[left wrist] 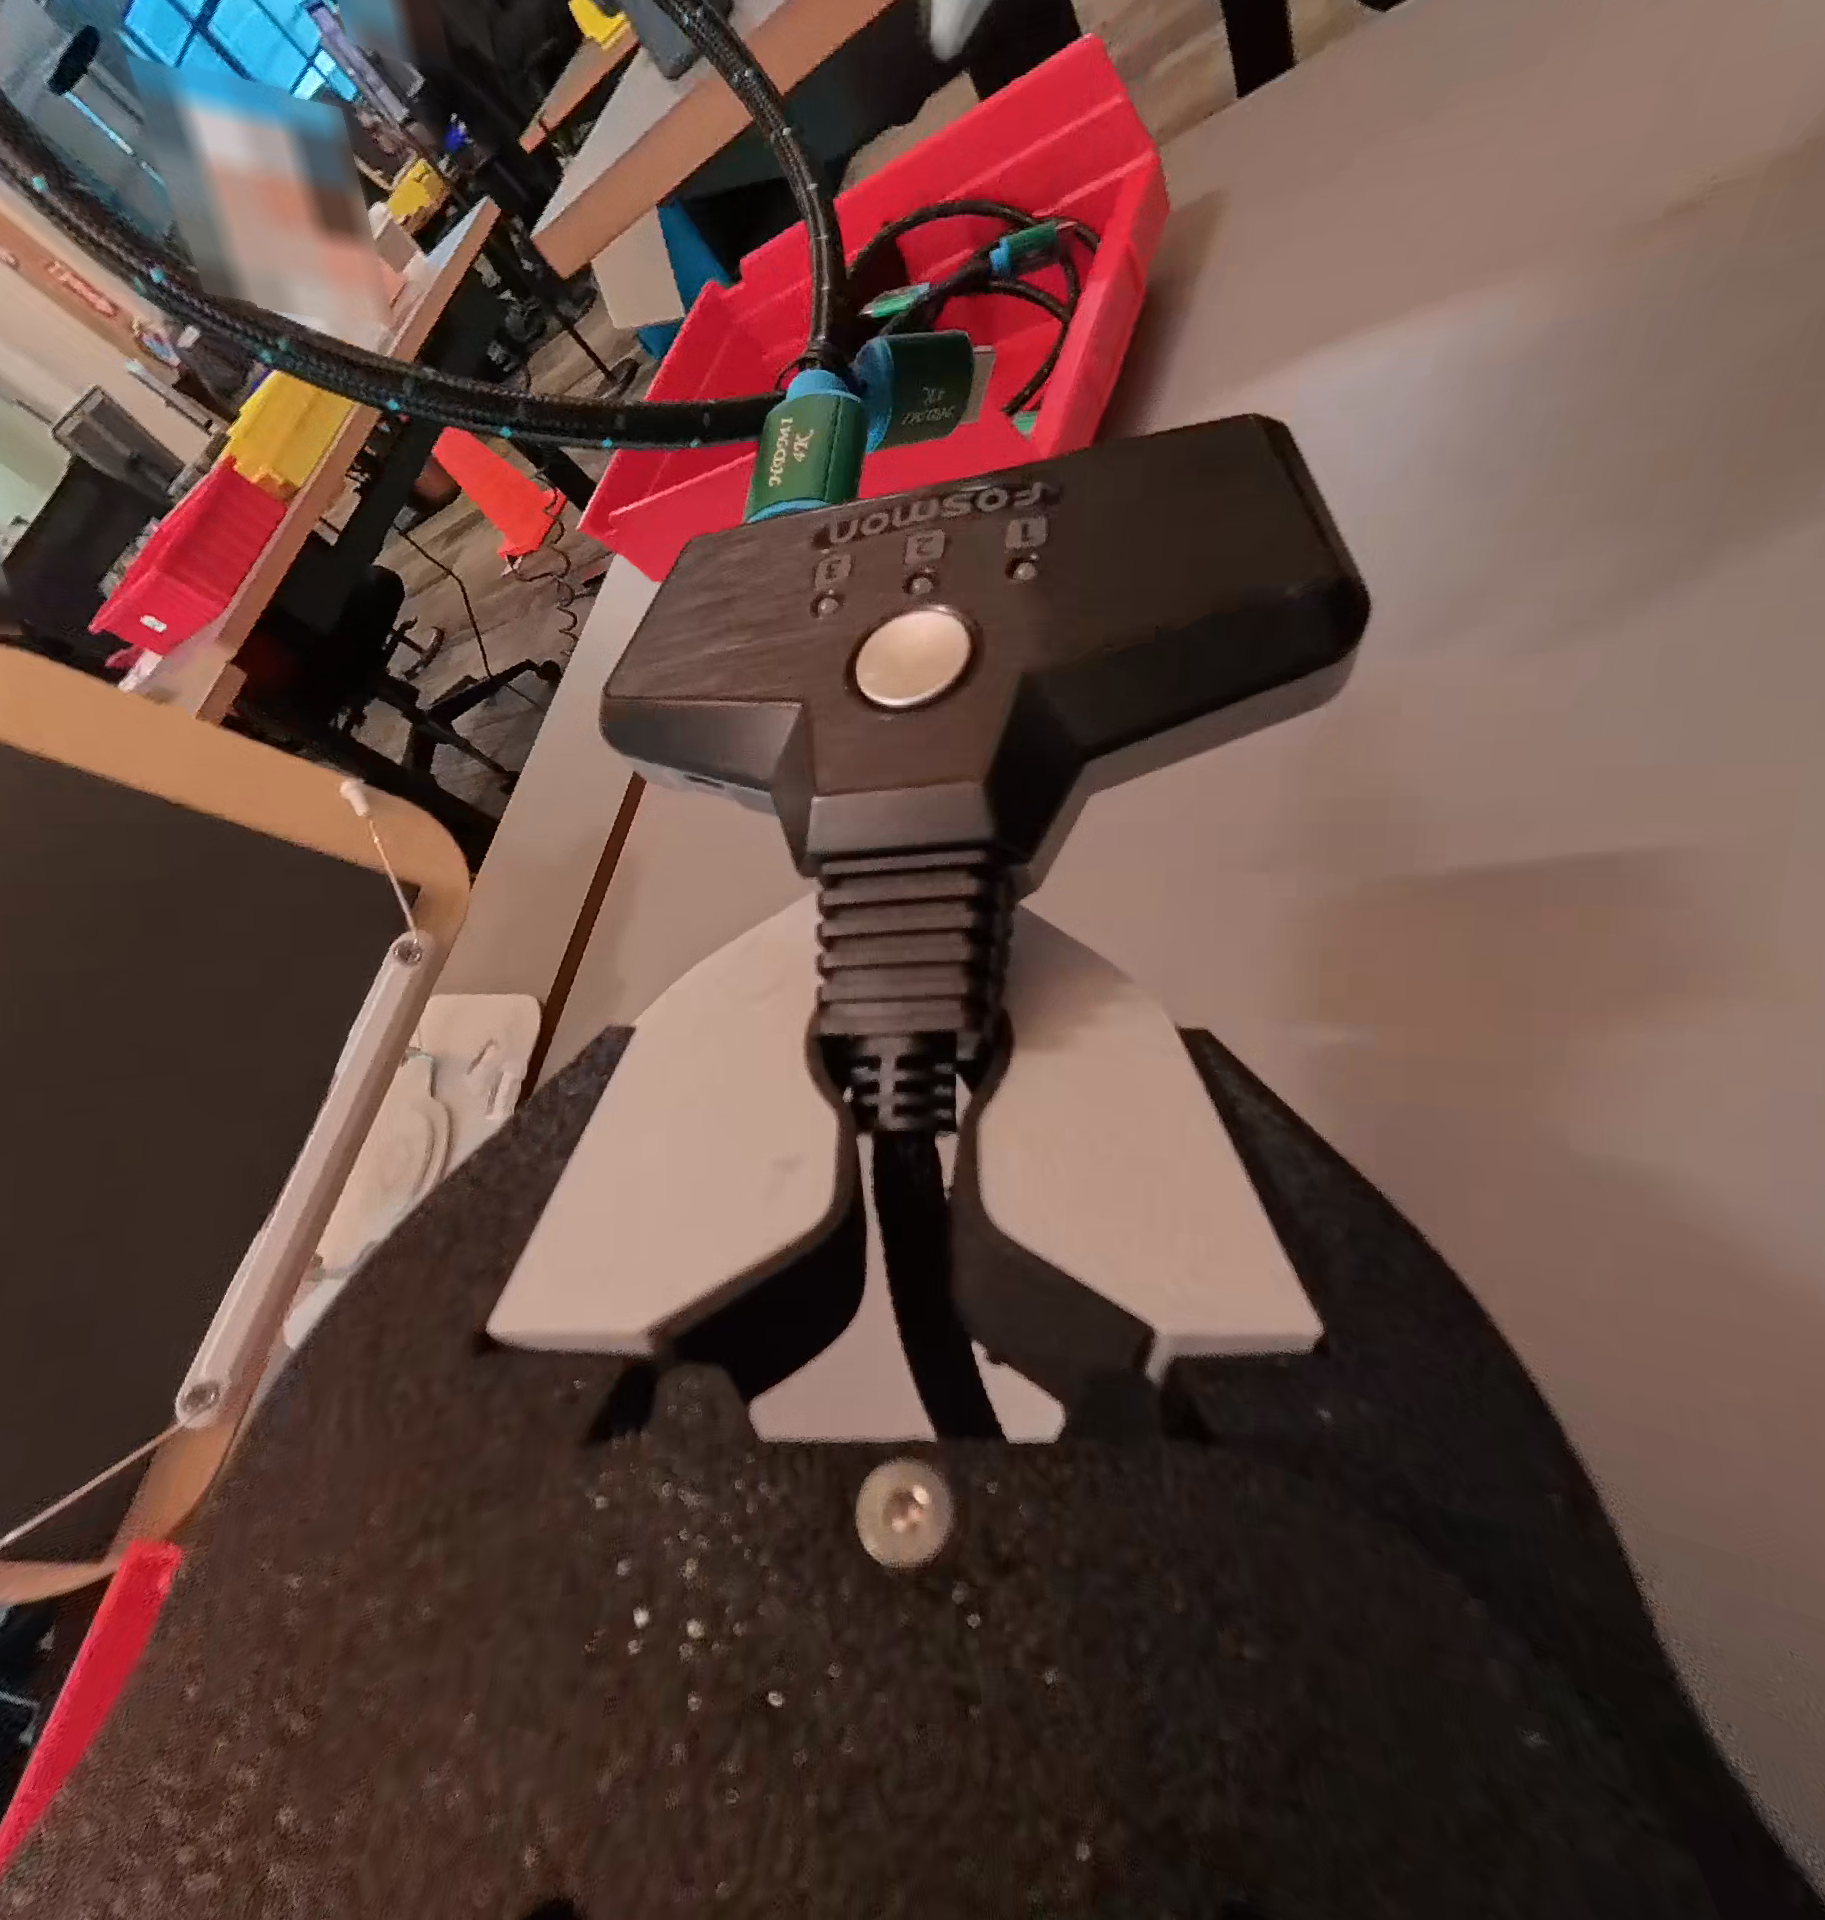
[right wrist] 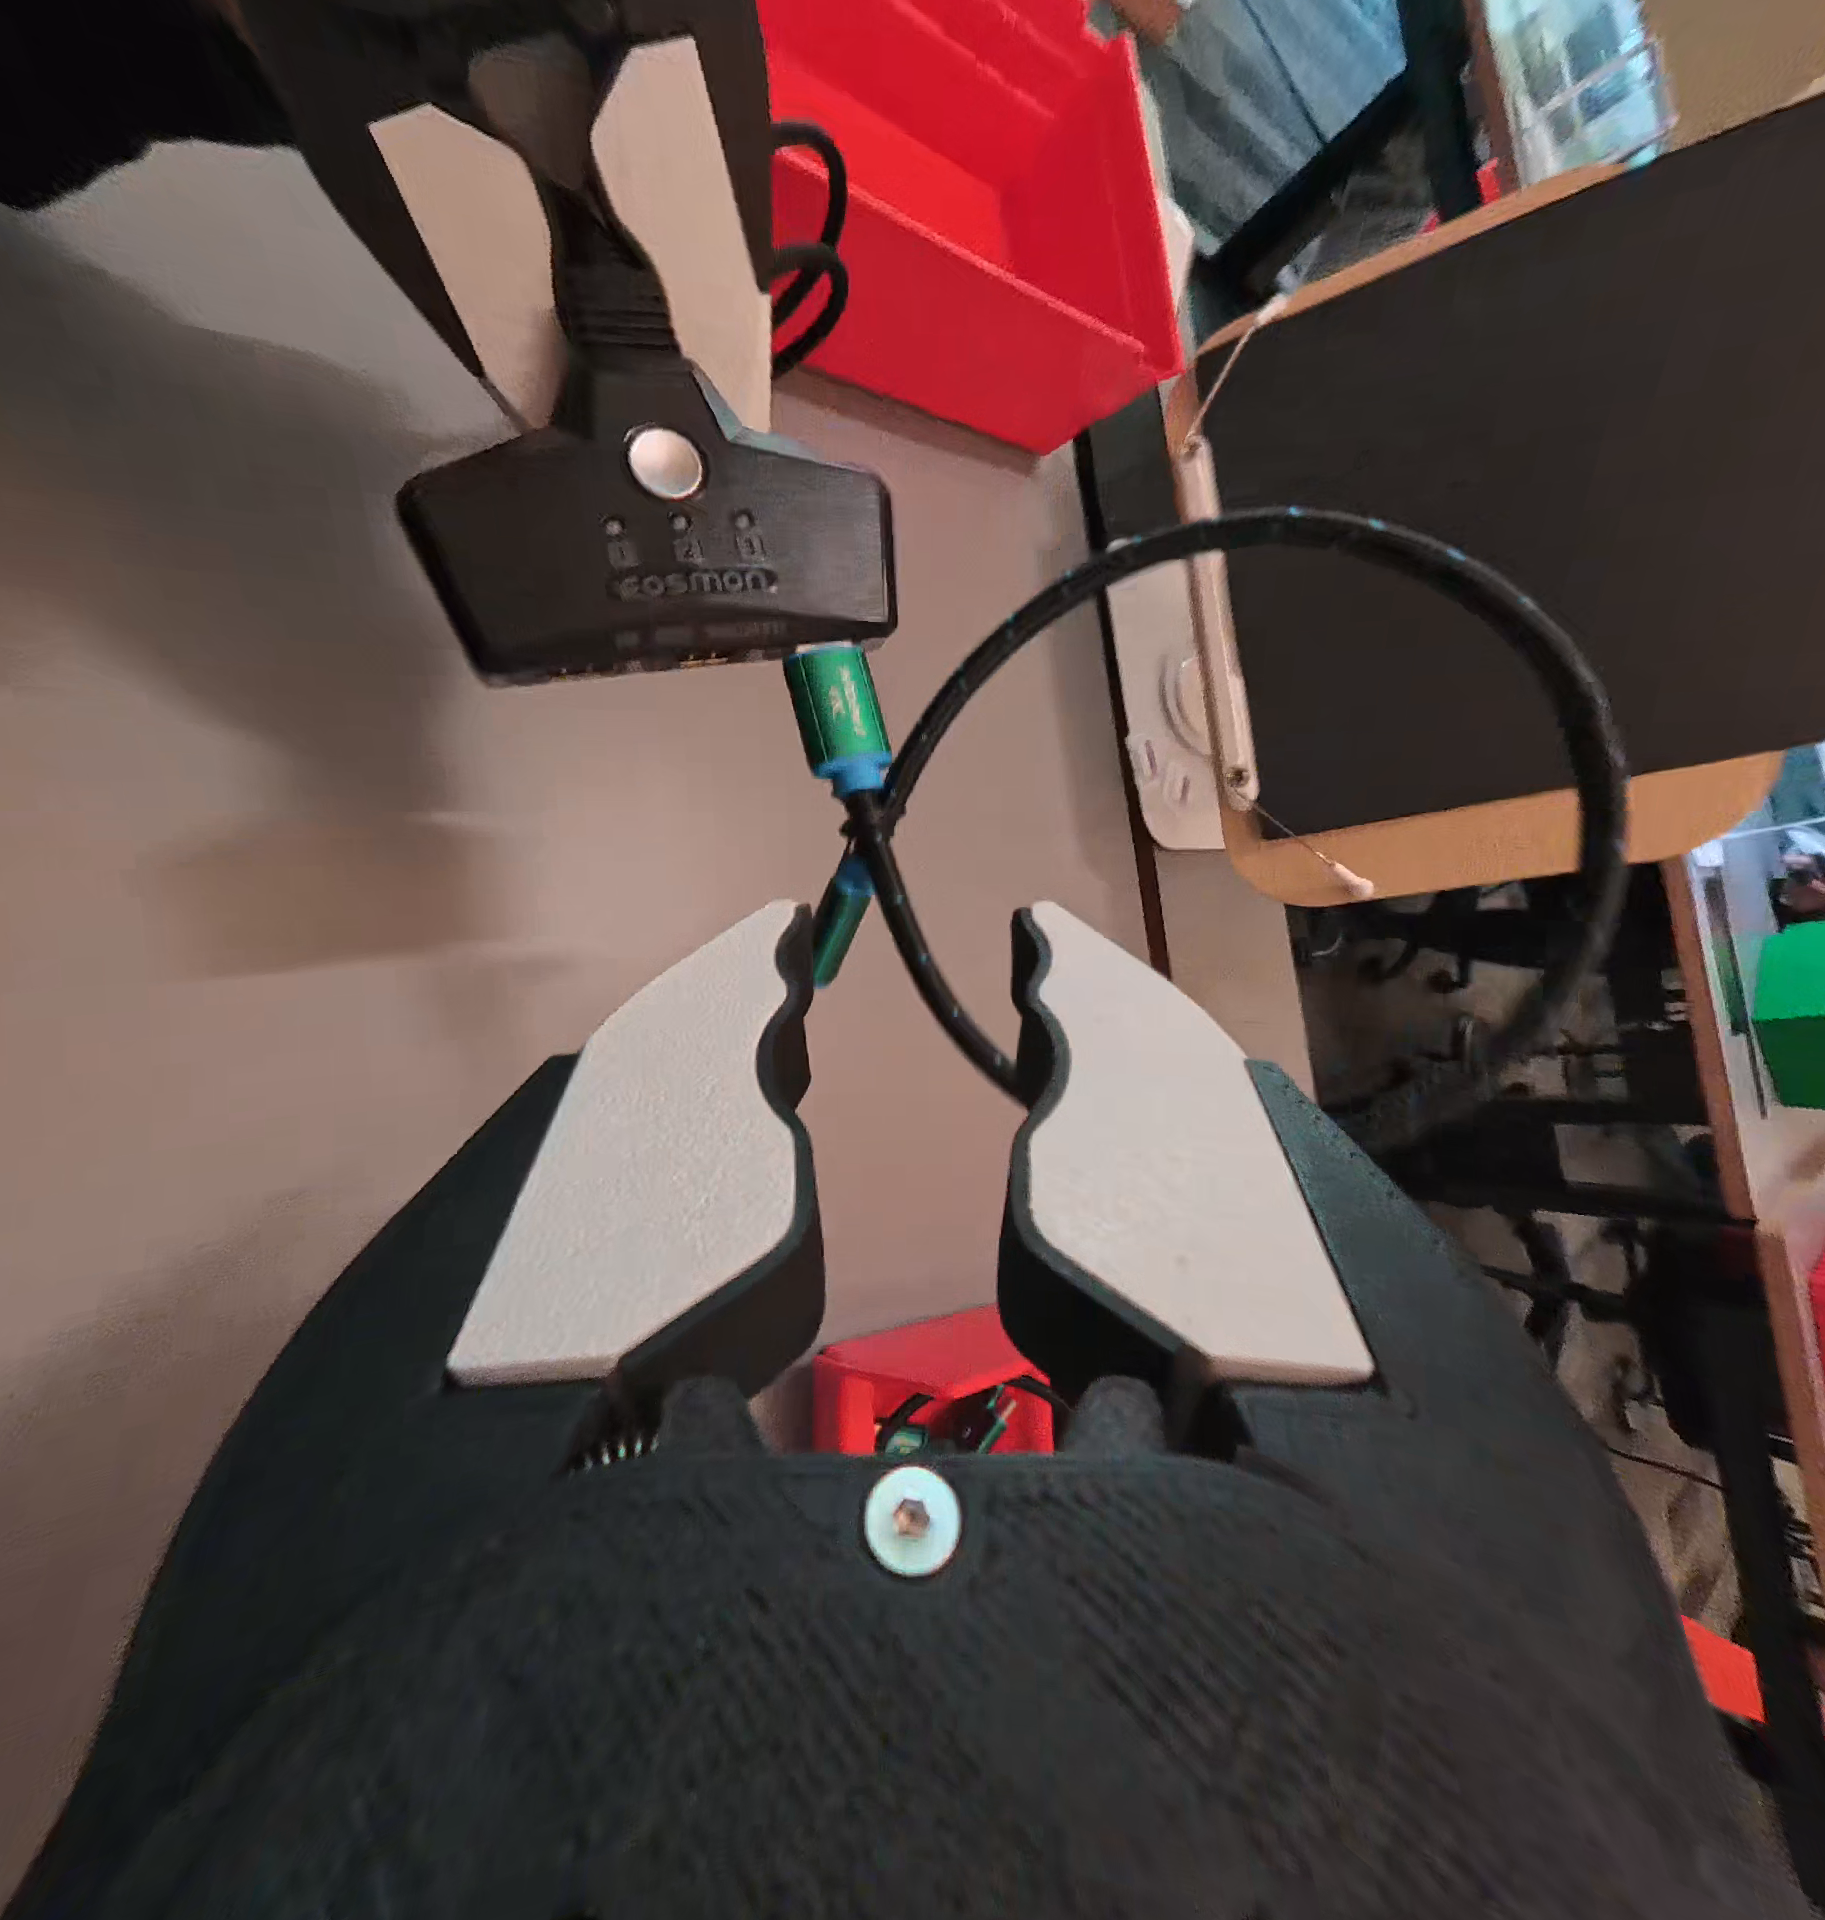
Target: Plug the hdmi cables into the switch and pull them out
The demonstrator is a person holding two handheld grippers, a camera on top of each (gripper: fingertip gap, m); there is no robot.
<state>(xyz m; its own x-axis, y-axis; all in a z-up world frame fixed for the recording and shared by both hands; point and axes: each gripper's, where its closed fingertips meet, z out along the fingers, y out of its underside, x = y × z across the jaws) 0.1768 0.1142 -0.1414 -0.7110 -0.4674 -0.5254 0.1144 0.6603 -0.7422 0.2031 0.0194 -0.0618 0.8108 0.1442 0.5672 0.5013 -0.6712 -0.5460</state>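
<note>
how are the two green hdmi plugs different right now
The first green plug is seated in the switch; the second green plug hangs free, in no port. The first sits against the switch's edge; the second lies by the open right gripper, not clamped. Both have green shells, blue collars and black braided cable.

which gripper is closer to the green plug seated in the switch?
Right. The right gripper is open just short of the green plug, facing it. The left gripper is shut on the switch cable's strain relief, on the opposite side.
</note>
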